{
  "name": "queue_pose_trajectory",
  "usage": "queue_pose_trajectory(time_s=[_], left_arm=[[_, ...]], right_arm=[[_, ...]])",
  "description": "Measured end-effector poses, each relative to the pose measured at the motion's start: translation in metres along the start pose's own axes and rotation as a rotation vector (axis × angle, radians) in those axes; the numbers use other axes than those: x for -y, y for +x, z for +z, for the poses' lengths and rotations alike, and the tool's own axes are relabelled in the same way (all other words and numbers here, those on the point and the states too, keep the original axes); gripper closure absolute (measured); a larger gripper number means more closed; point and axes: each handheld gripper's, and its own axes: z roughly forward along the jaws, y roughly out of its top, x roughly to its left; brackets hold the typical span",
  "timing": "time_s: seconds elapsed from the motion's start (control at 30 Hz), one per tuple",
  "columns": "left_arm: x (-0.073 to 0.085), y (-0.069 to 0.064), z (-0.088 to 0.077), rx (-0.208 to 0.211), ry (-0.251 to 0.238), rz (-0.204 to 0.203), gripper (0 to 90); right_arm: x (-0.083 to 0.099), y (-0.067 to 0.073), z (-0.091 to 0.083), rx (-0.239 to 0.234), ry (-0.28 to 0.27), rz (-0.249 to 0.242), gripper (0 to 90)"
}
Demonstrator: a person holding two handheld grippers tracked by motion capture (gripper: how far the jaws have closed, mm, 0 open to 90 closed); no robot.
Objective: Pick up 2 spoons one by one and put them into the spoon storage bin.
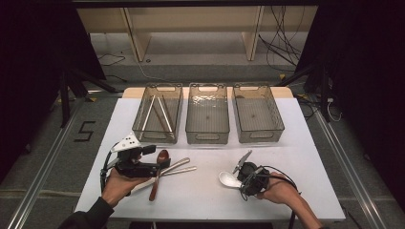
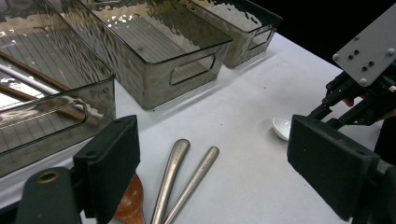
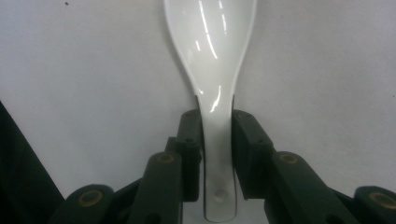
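A white ceramic spoon (image 1: 227,180) (image 3: 212,51) lies on the white table, bowl toward the left. My right gripper (image 1: 240,180) (image 3: 217,122) has its jaws on both sides of the spoon's handle, and the pads press against it. My left gripper (image 1: 156,158) (image 2: 215,163) stands wide open over a cluster of cutlery: a brown wooden spoon (image 1: 154,183) (image 2: 130,205) and two metal handles (image 1: 180,167) (image 2: 187,177). Nothing is gripped between the left pads. The right gripper's grey plate (image 2: 369,42) shows at the far right of the left gripper view.
Three smoky clear bins stand in a row at the back of the table: the left bin (image 1: 143,133) holds several chopsticks (image 1: 157,112), the middle bin (image 1: 207,139) and the right bin (image 1: 260,138) look bare. The table's front edge is close to both hands.
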Motion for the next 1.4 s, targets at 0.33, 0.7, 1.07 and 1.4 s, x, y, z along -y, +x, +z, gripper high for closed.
queue_pose_trajectory(time_s=[0.33, 0.7, 1.07, 1.4], left_arm=[[0.000, 0.000, 0.001, -0.003, -0.001, 0.000, 16.5], [0.000, 0.000, 0.000, -0.007, 0.001, 0.004, 16.6], [-0.001, 0.002, -0.002, -0.014, -0.012, 0.001, 16.6], [-0.001, 0.004, -0.007, -0.024, -0.026, -0.009, 16.6]], right_arm=[[-0.001, 0.003, 0.000, 0.006, 0.014, -0.027, 76.3], [-0.001, 0.000, -0.004, -0.017, -0.018, 0.012, 76.5], [-0.003, -0.007, -0.017, -0.011, -0.144, 0.077, 76.5], [-0.012, -0.022, -0.041, 0.008, -0.314, 0.168, 76.5]])
